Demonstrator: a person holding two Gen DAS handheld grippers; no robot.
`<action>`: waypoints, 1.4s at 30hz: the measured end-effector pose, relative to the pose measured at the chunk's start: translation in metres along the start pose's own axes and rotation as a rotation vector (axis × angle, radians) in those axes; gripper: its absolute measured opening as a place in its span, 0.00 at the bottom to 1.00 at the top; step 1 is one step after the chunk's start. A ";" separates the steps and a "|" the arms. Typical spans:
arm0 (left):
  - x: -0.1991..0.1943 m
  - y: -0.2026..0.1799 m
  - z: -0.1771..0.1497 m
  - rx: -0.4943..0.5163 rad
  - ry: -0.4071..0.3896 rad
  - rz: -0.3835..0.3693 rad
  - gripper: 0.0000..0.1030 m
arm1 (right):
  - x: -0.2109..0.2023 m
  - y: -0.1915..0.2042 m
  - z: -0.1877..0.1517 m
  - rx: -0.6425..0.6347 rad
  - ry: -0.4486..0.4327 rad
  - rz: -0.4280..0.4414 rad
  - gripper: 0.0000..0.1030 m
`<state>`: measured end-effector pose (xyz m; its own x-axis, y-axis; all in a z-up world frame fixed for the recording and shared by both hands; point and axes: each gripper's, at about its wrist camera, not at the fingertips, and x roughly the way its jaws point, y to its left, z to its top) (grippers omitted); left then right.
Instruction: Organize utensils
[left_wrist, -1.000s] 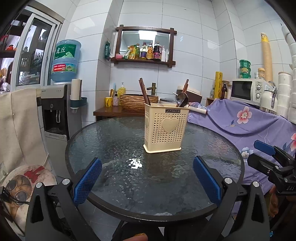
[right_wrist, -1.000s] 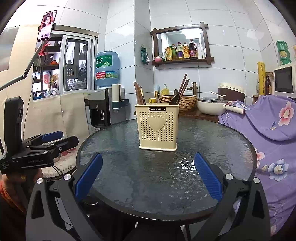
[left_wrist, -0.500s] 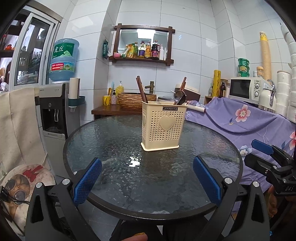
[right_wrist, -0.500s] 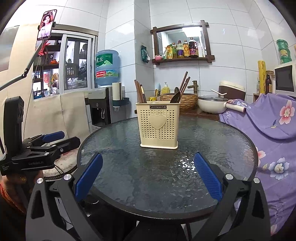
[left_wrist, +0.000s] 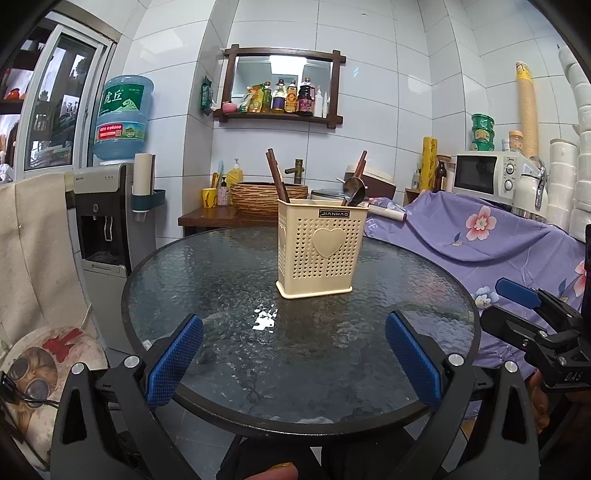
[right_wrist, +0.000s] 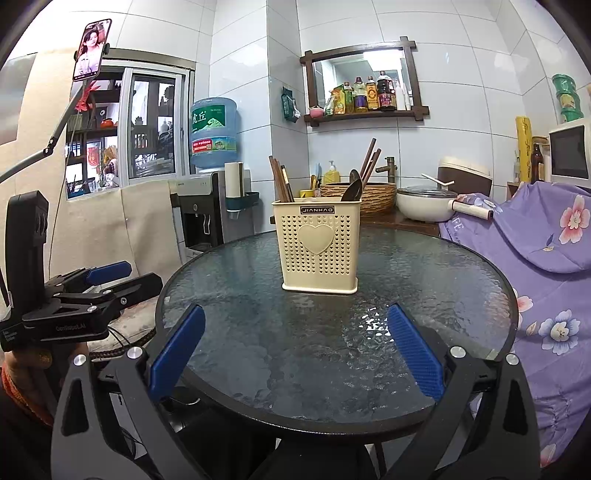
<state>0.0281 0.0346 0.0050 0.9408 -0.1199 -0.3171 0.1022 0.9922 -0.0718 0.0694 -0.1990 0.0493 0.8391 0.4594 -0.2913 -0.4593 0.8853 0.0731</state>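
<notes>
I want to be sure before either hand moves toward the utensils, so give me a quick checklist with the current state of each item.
1. Left gripper open and empty: ok.
2. Right gripper open and empty: ok.
3. Holder upright on the glass table, well in from the rim: ok.
4. Chopsticks and spoon standing in the holder, tops showing above its rim: ok.
5. Loose utensils on the glass to pick up: not ok, none visible.
6. Which compartment each utensil sits in: cannot tell, the holder's wall hides the inside.
</notes>
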 end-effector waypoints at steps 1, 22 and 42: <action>0.000 0.000 0.000 -0.002 0.004 -0.006 0.94 | 0.000 0.000 0.000 0.001 0.001 0.000 0.94; 0.004 -0.007 -0.002 -0.001 0.021 0.006 0.94 | 0.003 0.000 -0.001 0.007 0.018 -0.003 0.94; 0.009 -0.017 -0.004 0.020 0.053 0.025 0.94 | 0.003 -0.002 -0.001 0.016 0.022 -0.008 0.94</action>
<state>0.0334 0.0164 -0.0003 0.9249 -0.0959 -0.3680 0.0854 0.9953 -0.0448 0.0726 -0.1991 0.0476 0.8358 0.4511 -0.3131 -0.4480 0.8899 0.0863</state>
